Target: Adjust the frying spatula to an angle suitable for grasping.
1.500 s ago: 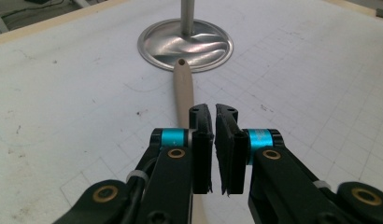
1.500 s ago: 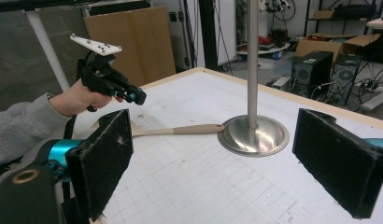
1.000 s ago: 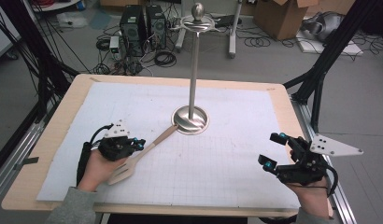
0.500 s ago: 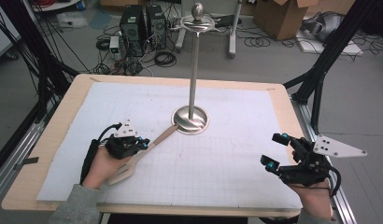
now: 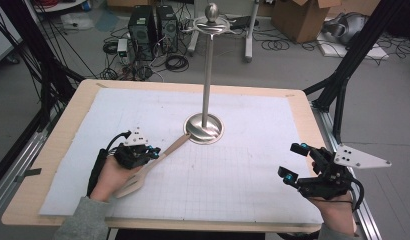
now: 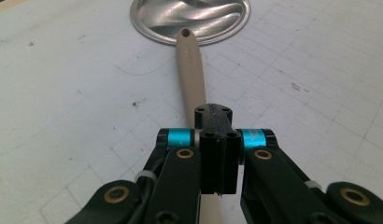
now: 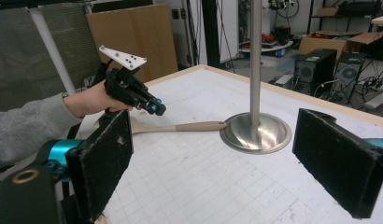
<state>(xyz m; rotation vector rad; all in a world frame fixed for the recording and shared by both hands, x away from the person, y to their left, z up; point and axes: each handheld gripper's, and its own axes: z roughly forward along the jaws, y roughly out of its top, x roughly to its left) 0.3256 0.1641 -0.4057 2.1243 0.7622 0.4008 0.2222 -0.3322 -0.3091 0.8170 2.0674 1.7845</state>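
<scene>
A beige slotted spatula [image 5: 160,157] lies flat on the white grid mat, its handle end touching the round base of a metal stand [image 5: 205,131]. My left gripper [image 5: 152,151] is shut, its closed jaws over the middle of the handle; in the left gripper view [image 6: 213,112] the pads meet and the handle [image 6: 189,65] runs on under them toward the base [image 6: 189,18]. Whether they touch the handle I cannot tell. My right gripper [image 5: 292,161] stands open at the mat's front right, nothing between its jaws [image 7: 217,140]. From there I see the left gripper [image 7: 157,108] above the spatula [image 7: 189,126].
The stand's tall pole [image 5: 208,65] rises from the middle of the table and carries a knob on top. The grid mat [image 5: 253,190] covers most of the wooden tabletop [image 5: 68,115]. Boxes, computers and cables lie on the floor beyond the far edge.
My left hand has shifted slightly to the right along the spatula. The spatula and my right gripper have kept their places.
</scene>
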